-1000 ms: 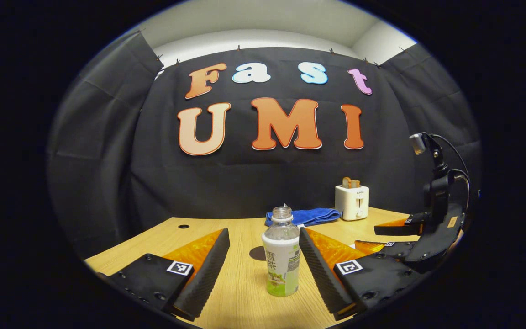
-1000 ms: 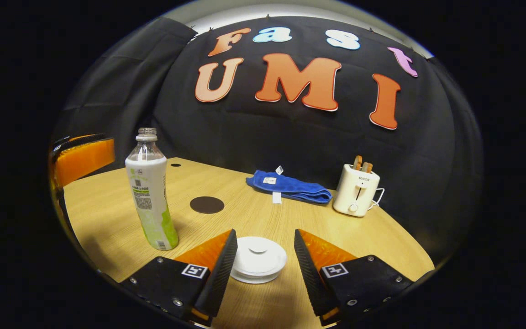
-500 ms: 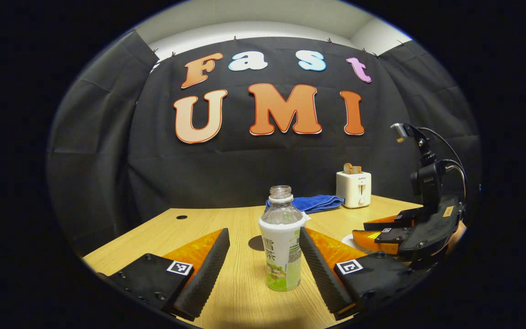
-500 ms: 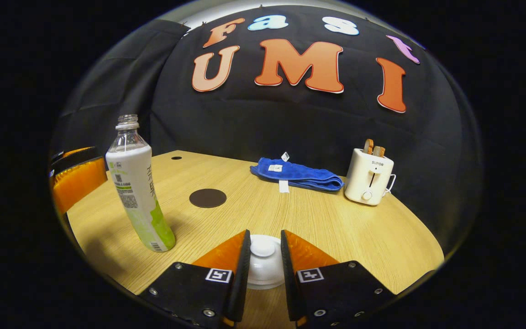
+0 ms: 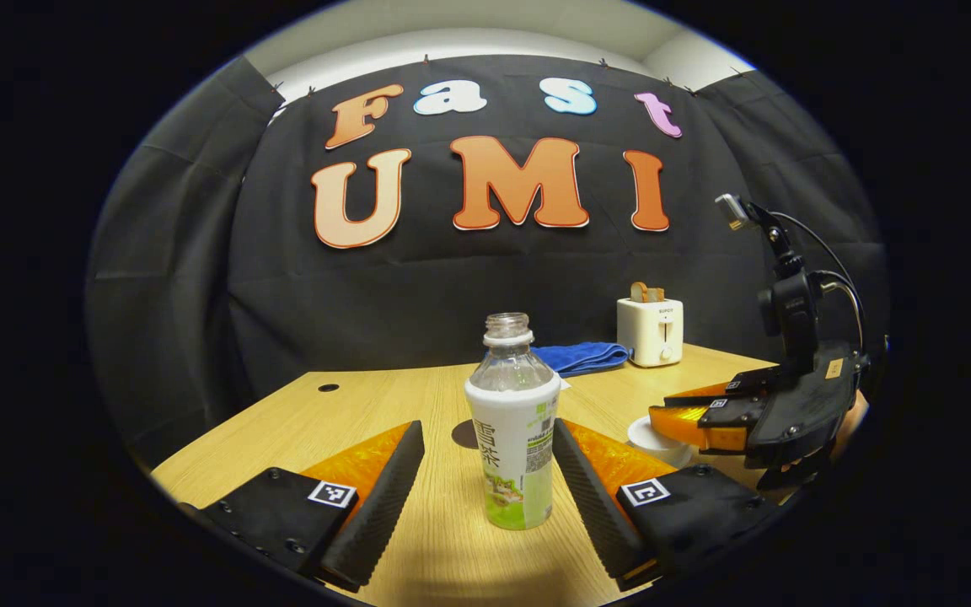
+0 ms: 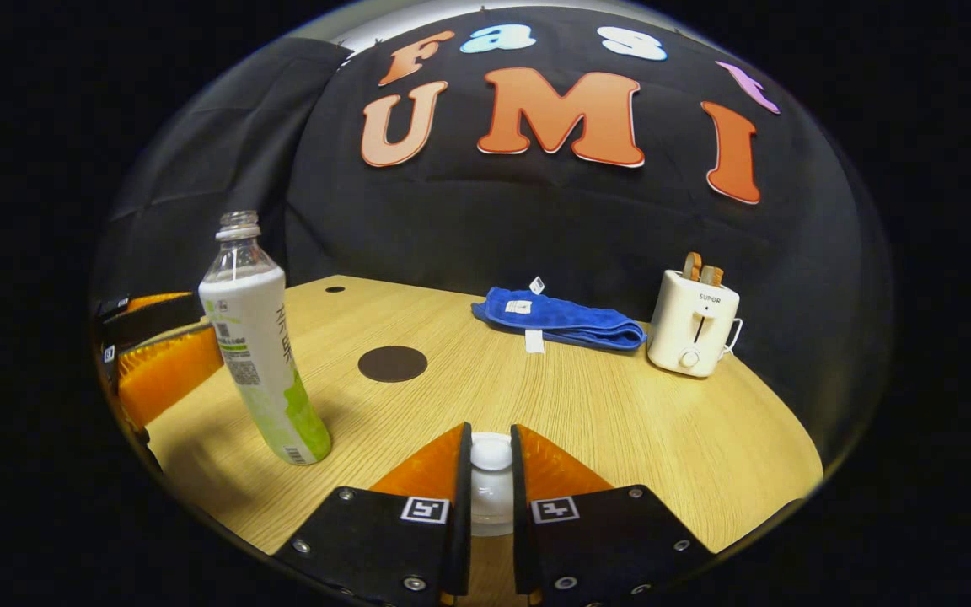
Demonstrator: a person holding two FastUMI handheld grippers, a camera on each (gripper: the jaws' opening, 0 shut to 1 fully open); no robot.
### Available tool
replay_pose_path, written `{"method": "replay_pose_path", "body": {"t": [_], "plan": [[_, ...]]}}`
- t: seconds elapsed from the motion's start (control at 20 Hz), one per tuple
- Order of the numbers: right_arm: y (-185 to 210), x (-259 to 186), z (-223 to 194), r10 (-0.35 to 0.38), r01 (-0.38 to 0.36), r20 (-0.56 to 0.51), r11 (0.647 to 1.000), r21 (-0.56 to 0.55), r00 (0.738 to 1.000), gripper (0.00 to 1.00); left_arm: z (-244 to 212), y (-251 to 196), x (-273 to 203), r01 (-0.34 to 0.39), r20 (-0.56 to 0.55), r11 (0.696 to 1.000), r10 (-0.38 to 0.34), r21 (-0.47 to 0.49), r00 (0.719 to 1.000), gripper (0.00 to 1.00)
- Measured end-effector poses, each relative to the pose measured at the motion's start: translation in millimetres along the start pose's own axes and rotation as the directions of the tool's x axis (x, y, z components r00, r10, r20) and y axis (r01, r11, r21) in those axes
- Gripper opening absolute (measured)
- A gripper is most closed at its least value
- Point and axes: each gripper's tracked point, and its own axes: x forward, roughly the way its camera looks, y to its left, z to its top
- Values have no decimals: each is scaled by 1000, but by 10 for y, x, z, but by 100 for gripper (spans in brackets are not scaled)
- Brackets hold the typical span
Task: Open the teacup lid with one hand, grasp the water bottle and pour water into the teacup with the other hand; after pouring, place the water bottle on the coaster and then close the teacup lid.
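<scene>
Right gripper [image 6: 490, 497] is pinching the teacup lid [image 6: 491, 453] knob, left gripper [image 5: 485, 489] is gaping wide around the upright, green-labelled water bottle [image 5: 512, 438], untouched.

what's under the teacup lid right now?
The white teacup, lid on it, with the right gripper shut on the knob. The gripper covers most of the cup; its inside is hidden.

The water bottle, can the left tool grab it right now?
Probably yes. The water bottle stands upright between the open fingers of the left tool, with nothing between them; the tool just needs to close.
</scene>
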Motion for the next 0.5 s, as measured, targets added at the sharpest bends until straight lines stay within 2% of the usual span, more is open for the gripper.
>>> {"method": "replay_pose_path", "body": {"t": [0.15, 0.5], "plan": [[-48, -48, 118, 7, -10, 41, 998, 66, 999, 19, -109, -55, 56, 13, -28, 1000, -13, -5, 1000, 98], [-223, -225, 313, -12, 0, 110, 994, 112, 994, 18, -269, -198, 226, 37, -67, 999, -37, -5, 997, 96]]}}
